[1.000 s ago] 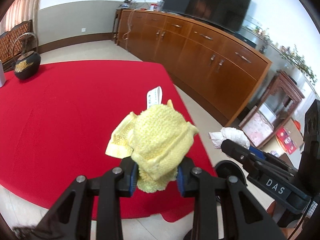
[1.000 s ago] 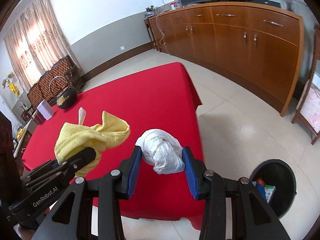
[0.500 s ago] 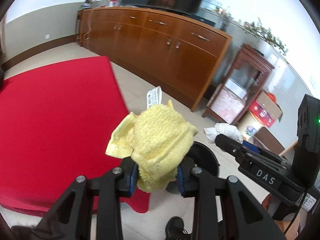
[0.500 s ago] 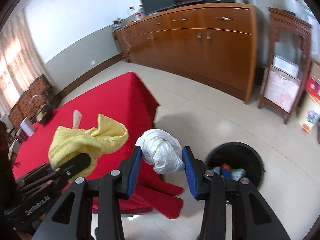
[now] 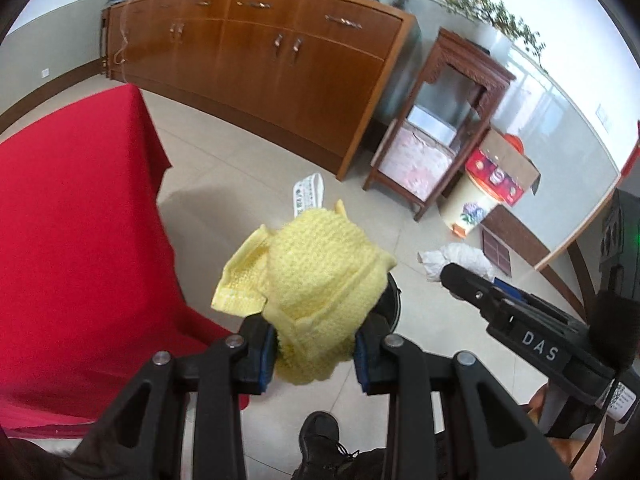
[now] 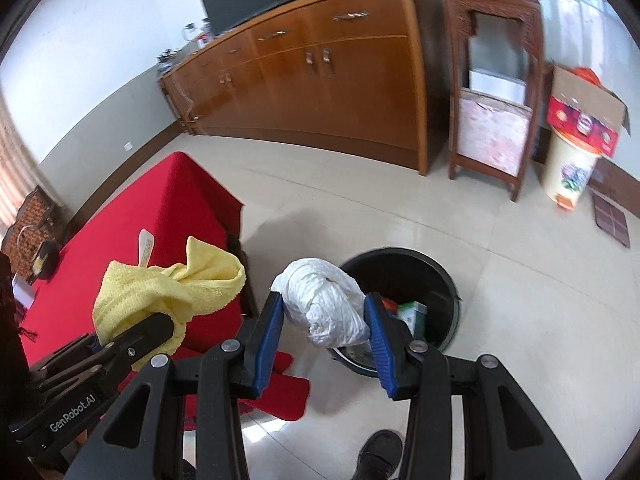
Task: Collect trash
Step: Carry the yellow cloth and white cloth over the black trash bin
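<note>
Trash in both claws — the right claw [image 6: 325,316] is clenched on a white crumpled wad [image 6: 326,308] that hangs over the near rim of the black bin [image 6: 436,280] on the tiled floor [image 6: 520,320], while the left claw [image 5: 314,350] grips a bunched yellow cloth [image 5: 316,284] beside it, just off the corner of the red-draped worktop [image 5: 72,240]. Some refuse, a green carton among it, already lies in the bin, so collection looks well under way; what is left, by this view, is to let go of the two loads above the opening. A slip of white printed paper [image 5: 308,194] shows behind the cloth — whether it is caught in the bundle cannot be told. Open floor lies around the bin, with the worktop's hanging corner close on its left and the person's dark shoe [image 6: 378,454] just short of it.
</note>
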The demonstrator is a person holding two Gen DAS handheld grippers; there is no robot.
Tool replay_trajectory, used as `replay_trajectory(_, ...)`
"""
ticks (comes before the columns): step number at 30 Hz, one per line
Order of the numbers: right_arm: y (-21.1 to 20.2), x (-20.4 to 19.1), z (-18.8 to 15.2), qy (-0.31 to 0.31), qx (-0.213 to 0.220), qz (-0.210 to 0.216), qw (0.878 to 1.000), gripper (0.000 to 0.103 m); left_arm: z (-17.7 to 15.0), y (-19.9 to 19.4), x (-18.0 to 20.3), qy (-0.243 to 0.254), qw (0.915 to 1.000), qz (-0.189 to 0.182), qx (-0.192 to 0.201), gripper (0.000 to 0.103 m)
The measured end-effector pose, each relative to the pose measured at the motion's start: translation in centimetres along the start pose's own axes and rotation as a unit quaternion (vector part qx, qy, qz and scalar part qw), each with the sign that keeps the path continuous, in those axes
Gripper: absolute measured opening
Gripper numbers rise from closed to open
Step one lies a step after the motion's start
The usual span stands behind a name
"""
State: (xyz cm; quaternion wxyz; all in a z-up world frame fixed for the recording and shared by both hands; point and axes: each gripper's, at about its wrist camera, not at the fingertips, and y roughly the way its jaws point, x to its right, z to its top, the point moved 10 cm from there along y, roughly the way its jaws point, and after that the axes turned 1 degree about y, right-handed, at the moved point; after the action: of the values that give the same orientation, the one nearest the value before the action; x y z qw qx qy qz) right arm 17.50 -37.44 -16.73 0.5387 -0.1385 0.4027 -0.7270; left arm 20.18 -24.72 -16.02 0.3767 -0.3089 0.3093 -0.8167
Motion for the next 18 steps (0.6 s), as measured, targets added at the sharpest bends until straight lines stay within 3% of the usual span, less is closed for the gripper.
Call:
replay_trajectory(9,2.6,6.0,-1.0,0.035,-0.033,-0.024,0.999,0.044,-1.2,4.5,3.2,0.014,0.9992,-0.009,-0.038,0.032)
replay_trajectory(18,7.0,8.3,0.2,0.039,-0.06,-0.033,0.997,0.044,-1.6,8.2,3.4,0.009,0.9981,-0.004,-0.062,0.032)
